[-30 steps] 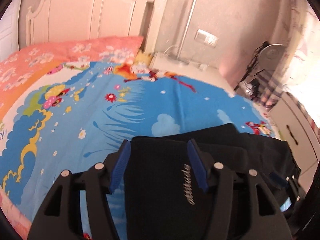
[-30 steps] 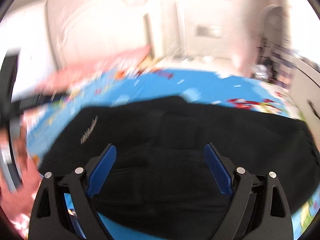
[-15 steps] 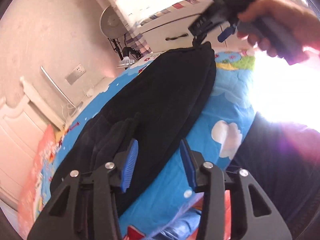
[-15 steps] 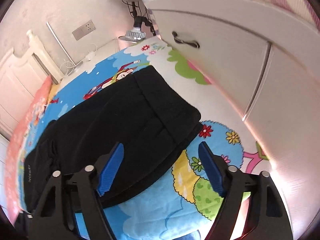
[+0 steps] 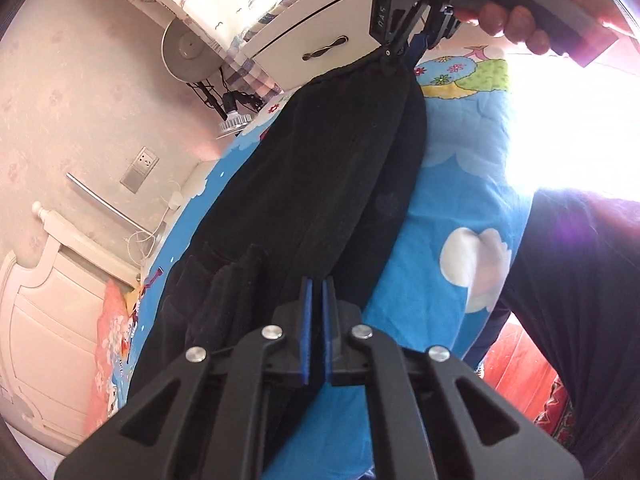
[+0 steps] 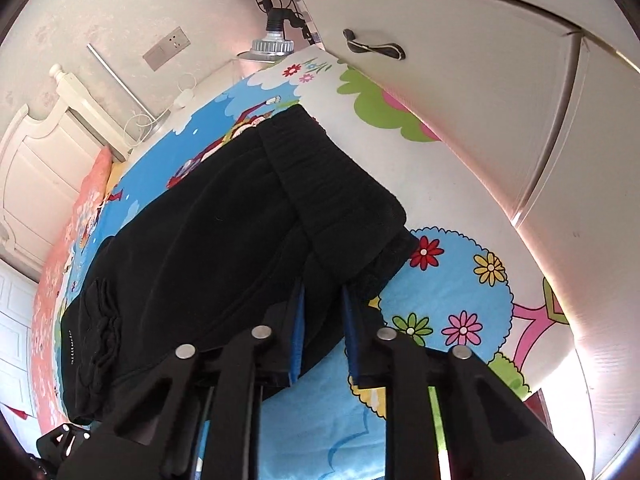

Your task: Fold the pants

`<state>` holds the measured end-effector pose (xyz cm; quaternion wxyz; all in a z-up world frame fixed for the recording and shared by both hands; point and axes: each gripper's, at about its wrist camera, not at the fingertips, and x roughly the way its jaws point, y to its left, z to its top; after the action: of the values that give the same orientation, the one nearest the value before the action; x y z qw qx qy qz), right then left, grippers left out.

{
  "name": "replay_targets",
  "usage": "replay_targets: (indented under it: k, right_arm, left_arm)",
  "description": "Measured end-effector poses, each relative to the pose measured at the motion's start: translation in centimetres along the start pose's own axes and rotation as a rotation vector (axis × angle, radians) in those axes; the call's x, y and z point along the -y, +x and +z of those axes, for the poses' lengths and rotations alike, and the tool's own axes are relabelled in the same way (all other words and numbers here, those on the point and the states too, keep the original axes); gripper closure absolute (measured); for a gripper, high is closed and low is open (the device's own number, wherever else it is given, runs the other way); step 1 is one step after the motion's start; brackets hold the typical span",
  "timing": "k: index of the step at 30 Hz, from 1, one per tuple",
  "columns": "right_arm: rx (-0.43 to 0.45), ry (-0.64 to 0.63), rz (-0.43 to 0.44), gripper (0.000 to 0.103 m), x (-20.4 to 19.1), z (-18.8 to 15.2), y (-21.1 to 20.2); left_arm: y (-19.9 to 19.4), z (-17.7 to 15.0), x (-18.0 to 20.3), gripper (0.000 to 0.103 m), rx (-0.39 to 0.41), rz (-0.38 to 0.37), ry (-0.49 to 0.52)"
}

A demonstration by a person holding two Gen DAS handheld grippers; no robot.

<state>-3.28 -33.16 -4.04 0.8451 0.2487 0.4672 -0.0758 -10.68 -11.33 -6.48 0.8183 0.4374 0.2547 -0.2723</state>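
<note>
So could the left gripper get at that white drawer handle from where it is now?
Probably not as things stand. The left gripper is shut on the near end of the black pants, and the drawer handle sits beyond their far end, where the right gripper is in the way.

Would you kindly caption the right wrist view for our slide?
Right claw closing on the waistband end of black pants lying on a cartoon-print bedsheet.
</note>
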Motion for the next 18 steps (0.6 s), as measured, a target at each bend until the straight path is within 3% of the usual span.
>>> replay_targets:
  k: [5, 9, 12, 14, 15, 16, 17, 18]
  right_arm:
    - [0.007, -0.022, -0.019, 0.094, -0.1, -0.6, -1.1]
    - [-0.034, -0.045, -0.057, 0.094, 0.4, -1.3, 0.7]
    - [-0.013, -0.092, -0.109, 0.094, -0.6, -1.6, 0.6]
    - [0.001, -0.1, -0.123, 0.075, -0.8, -1.8, 0.2]
    - [0.011, -0.091, -0.126, 0.068, -0.7, -1.9, -0.2]
    - [0.024, -0.084, -0.138, 0.055, -0.7, -2.0, -0.7]
    - [0.04, -0.085, -0.145, 0.042, -0.7, -2.1, -1.2]
    - [0.062, -0.092, -0.155, 0.037, -0.8, -2.4, -1.9]
  left_arm:
    - [0.5, -0.6, 1.0, 0.099, -0.013, -0.029, 0.015]
    - [0.5, -0.9, 0.9, 0.099, -0.012, -0.056, 0.005]
    - [0.5, -0.8, 0.6, 0.091, -0.007, -0.083, -0.026]
    - [-1.1, 0.0, -1.2, 0.086, 0.052, -0.197, -0.166]
    - [-1.8, 0.3, -2.1, 0.072, 0.081, -0.22, -0.233]
    - [-2.2, 0.6, -2.9, 0.06, 0.107, -0.221, -0.292]
    - [-2.4, 0.9, -3.9, 0.057, 0.126, -0.191, -0.358]
    - [-2.3, 1.1, -4.5, 0.055, 0.128, -0.168, -0.403]
